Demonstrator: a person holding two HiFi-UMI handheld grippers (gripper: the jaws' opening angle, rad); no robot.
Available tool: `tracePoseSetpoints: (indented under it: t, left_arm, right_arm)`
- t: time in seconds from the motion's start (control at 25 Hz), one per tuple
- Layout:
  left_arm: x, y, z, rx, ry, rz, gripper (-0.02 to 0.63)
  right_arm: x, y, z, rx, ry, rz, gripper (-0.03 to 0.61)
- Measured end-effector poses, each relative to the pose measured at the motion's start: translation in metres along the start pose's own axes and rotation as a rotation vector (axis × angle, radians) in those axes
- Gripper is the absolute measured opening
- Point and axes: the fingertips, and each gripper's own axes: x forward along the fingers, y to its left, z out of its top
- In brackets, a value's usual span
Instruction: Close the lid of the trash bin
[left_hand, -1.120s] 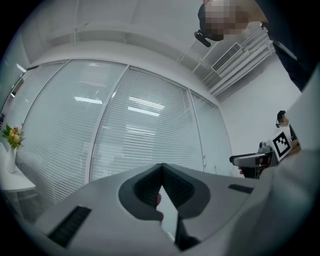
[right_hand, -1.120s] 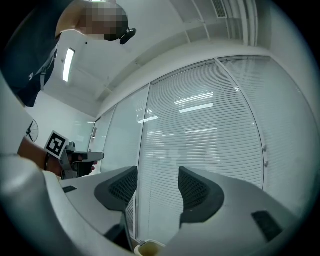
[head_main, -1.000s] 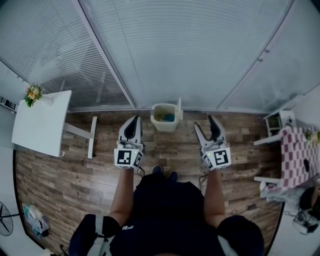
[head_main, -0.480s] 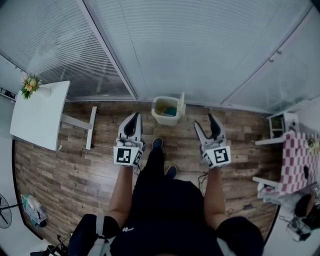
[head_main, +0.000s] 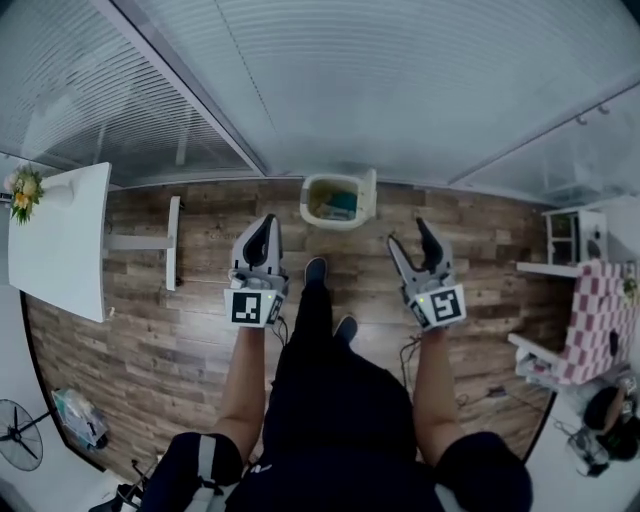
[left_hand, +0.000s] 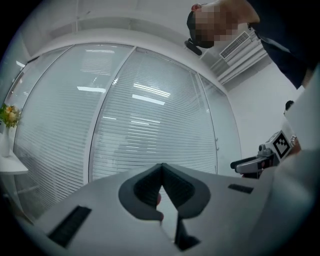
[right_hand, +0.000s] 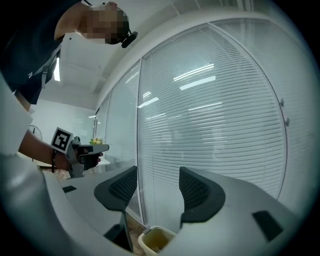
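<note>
In the head view a small cream trash bin (head_main: 335, 202) stands on the wood floor against the glass wall, its lid (head_main: 370, 190) raised upright on its right side. Something blue-green lies inside. My left gripper (head_main: 265, 227) hovers left of and nearer than the bin, jaws shut with nothing between them; in the left gripper view (left_hand: 161, 170) the pads meet. My right gripper (head_main: 411, 238) hovers right of the bin, open and empty. The right gripper view shows its jaws (right_hand: 157, 187) apart with the bin (right_hand: 157, 240) low between them.
A white table (head_main: 55, 250) with flowers (head_main: 22, 190) stands at the left, a fan (head_main: 18, 440) at lower left. A checkered table (head_main: 598, 312) and a white shelf (head_main: 575, 235) are at the right. The glass wall with blinds (head_main: 380, 90) runs behind the bin. The person's foot (head_main: 315, 270) is forward.
The person has stepped toward the bin, one foot forward, and both grippers came closer to it. Left stays shut, right stays open.
</note>
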Motion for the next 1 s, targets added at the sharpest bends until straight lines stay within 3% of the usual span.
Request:
tracePoseSetpoints:
  t: [0.4,0.72,1.0]
  left_arm:
    - [0.060,0.022,-0.056,-0.002,0.020,-0.009,0.006]
    - [0.061,0.015,-0.111,-0.089,0.053,-0.009,0.006]
    - [0.067,0.025,-0.167,-0.097,0.108,-0.015,0.006]
  right_arm:
    - [0.068,-0.017,-0.052,-0.011,0.030,0.030,0.245]
    - [0.091,-0.021,-0.116,0.030,0.068,0.014,0.245]
    - [0.101,-0.025,-0.178,0.017,0.127,0.022,0.250]
